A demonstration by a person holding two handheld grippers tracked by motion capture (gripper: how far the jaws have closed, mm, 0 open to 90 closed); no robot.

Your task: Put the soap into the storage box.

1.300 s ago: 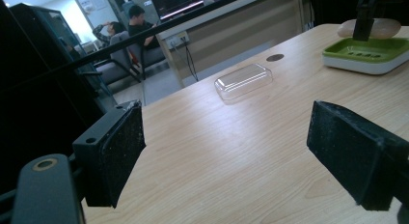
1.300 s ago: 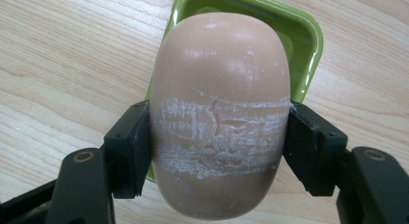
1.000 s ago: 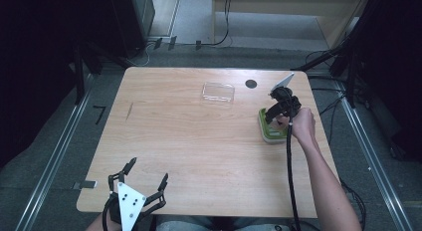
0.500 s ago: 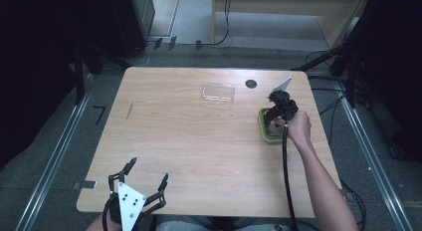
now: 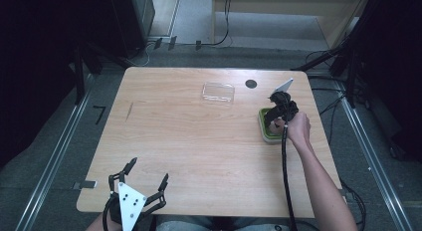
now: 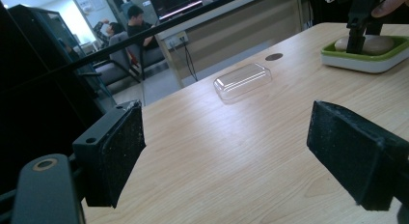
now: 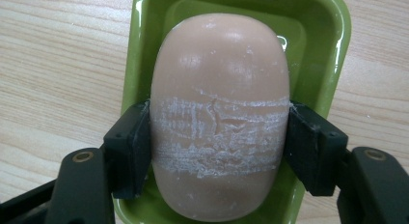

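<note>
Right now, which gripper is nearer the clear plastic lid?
Right. The right gripper is clamped on the soap in the green dish, just right of the clear lid. The left gripper sits open at the table's near edge, far off.

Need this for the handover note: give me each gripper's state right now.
Left gripper: open, holding nothing.
Right gripper: closed on the bar of soap in the green soap dish.

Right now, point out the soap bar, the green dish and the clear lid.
soap bar [image 7: 219, 113], right gripper view, scuffed middle band.
green dish [image 7: 333, 50], right gripper view, its right rim.
clear lid [image 5: 218, 92], high view, centre of its top.
</note>
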